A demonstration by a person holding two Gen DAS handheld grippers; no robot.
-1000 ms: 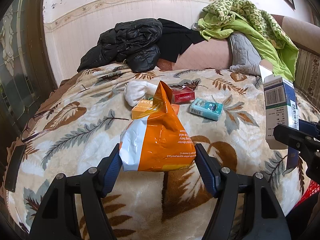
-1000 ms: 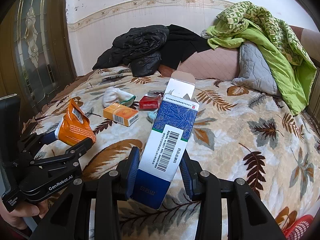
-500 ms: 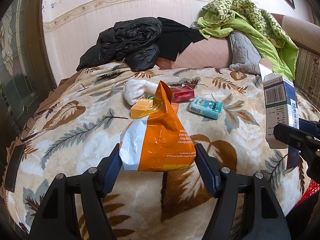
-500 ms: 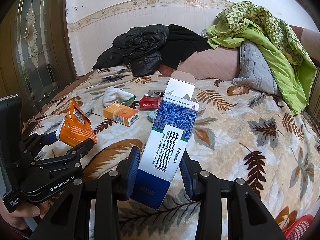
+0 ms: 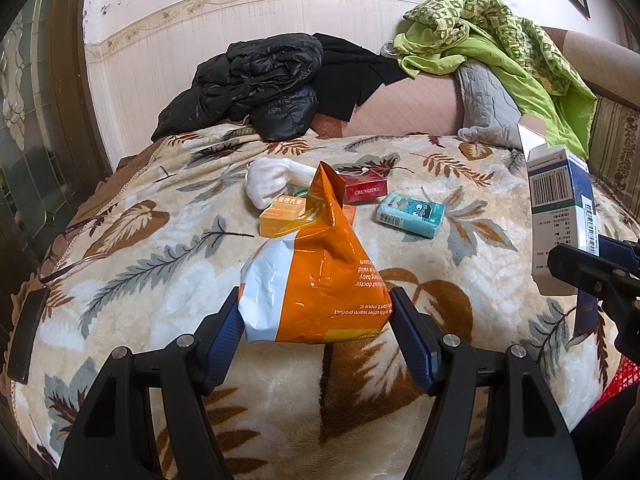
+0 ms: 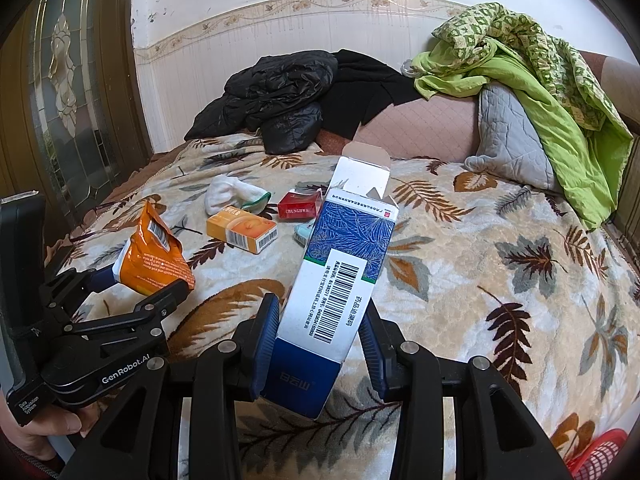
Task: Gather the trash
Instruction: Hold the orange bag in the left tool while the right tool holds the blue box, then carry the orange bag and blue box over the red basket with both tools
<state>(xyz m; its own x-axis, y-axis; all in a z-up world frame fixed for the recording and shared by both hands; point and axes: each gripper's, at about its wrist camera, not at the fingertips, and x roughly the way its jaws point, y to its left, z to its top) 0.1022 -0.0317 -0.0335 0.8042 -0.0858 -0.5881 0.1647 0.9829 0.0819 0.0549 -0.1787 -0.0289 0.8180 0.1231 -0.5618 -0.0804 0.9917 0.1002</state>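
My left gripper [image 5: 316, 332] is shut on an orange and white foil bag [image 5: 316, 280], held above the leaf-patterned bed cover [image 5: 140, 240]. My right gripper [image 6: 320, 338] is shut on a tall blue and white carton [image 6: 340, 276] with its top flap open. In the right wrist view the orange bag [image 6: 154, 256] and the left gripper [image 6: 132, 300] show at the left. On the cover beyond lie an orange box [image 6: 242, 231], a red cigarette pack [image 6: 298, 208], a teal tissue pack [image 5: 412, 214] and a white sock [image 5: 272, 184].
A black jacket [image 5: 256, 88] and green bedding [image 5: 500, 48] with a grey pillow [image 6: 512, 136] are piled at the bed's far side. A red mesh basket [image 6: 600, 456] peeks in at the bottom right. A glass-panelled door [image 6: 64, 100] stands at the left.
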